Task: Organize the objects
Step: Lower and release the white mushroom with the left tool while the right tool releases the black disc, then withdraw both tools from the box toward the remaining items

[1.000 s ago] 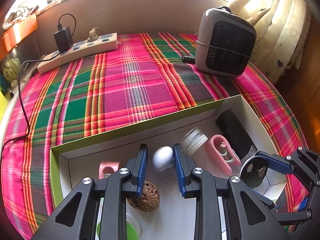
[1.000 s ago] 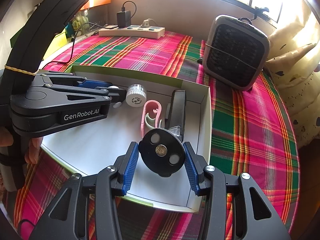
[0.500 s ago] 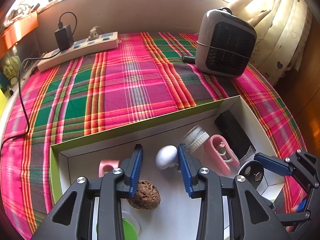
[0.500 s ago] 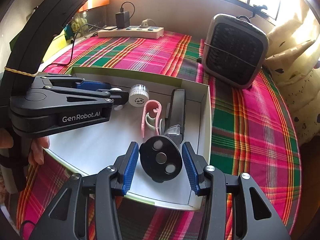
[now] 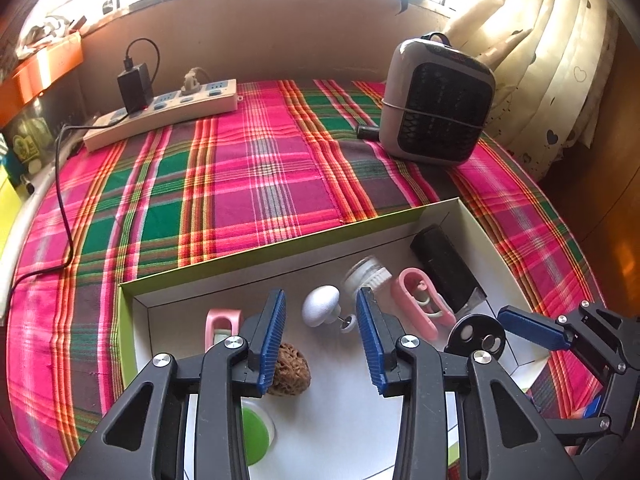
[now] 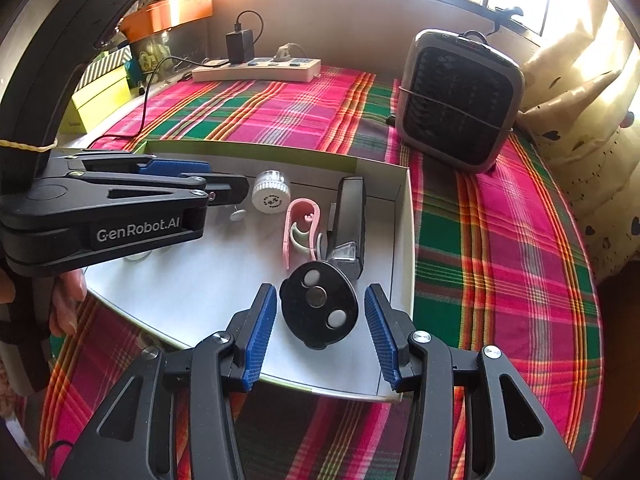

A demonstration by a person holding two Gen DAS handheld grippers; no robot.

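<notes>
A shallow white box [image 5: 472, 220] [image 6: 404, 240] with green outer walls lies on the plaid cloth. In it lie a white knob [image 5: 320, 311], a small jar [image 5: 366, 276] [image 6: 271, 194], a pink clip [image 5: 418, 304] [image 6: 300, 232], a black device [image 5: 444, 270] [image 6: 350, 220], a black disc [image 5: 476, 338] [image 6: 319, 310], a walnut [image 5: 289, 374], another pink piece [image 5: 220, 326] and a green lid [image 5: 256, 436]. My left gripper [image 5: 321, 338] [image 6: 224, 194] is open around the knob, apart from it. My right gripper [image 6: 320, 334] [image 5: 528, 330] is open with the disc lying between its fingers.
A small grey heater [image 5: 436, 102] [image 6: 460, 100] stands at the back right. A white power strip [image 5: 160, 114] [image 6: 256, 69] with a black charger and cable lies at the back left. Curtains [image 5: 560, 60] hang on the right. Boxes [image 6: 100, 92] stand at the left edge.
Both grippers opened. The left let go of the white knob, which now lies in the box. The right let go of the black disc, now resting in the box.
</notes>
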